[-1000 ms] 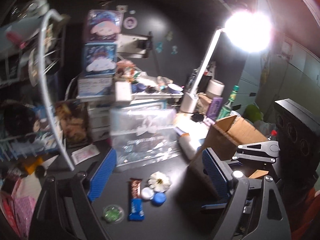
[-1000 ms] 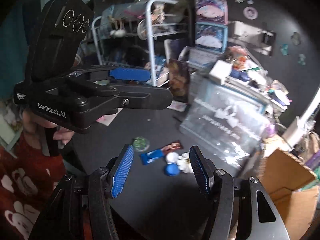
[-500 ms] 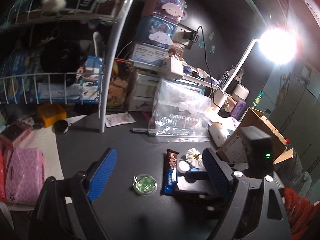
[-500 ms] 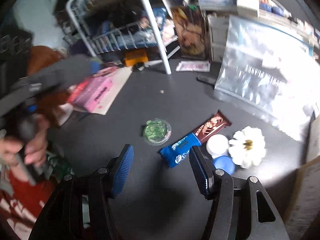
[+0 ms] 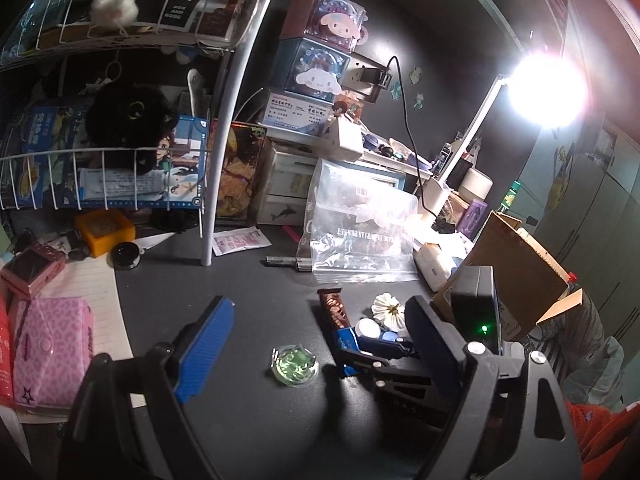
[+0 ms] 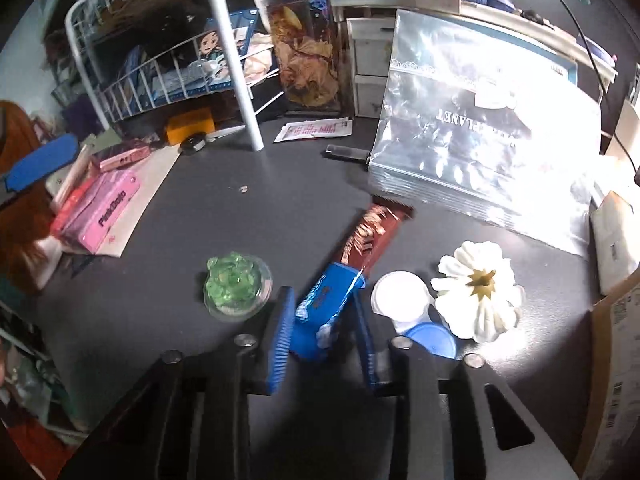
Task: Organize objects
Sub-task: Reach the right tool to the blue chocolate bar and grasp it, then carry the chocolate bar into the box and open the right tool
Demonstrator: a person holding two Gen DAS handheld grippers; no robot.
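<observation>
A snack bar (image 6: 360, 248) with a brown and blue wrapper lies on the dark desk (image 6: 240, 216). My right gripper (image 6: 324, 320) is closing on its blue end, and both pads press the crumpled wrapper. Right of the bar sit a white cap (image 6: 400, 296), a blue cap (image 6: 432, 340) and a white flower (image 6: 480, 288). To its left is a small clear dish of green beads (image 6: 236, 284). My left gripper (image 5: 316, 344) hangs open above the desk, with the green dish (image 5: 295, 365) between and below its fingers. In the left wrist view the right gripper (image 5: 384, 356) reaches in at the snack bar (image 5: 334, 312).
A clear zip bag (image 6: 480, 140) leans behind the objects. An open cardboard box (image 5: 516, 272) stands at the right. The white rack post (image 5: 216, 184) rises at the back, with a pink pouch (image 5: 52, 352) and notebook to the left. A bright desk lamp (image 5: 548, 92) glares.
My right gripper has dropped to the desk and its jaws have narrowed onto the blue end of the snack bar. The left gripper sank towards the desk earlier and has since held still.
</observation>
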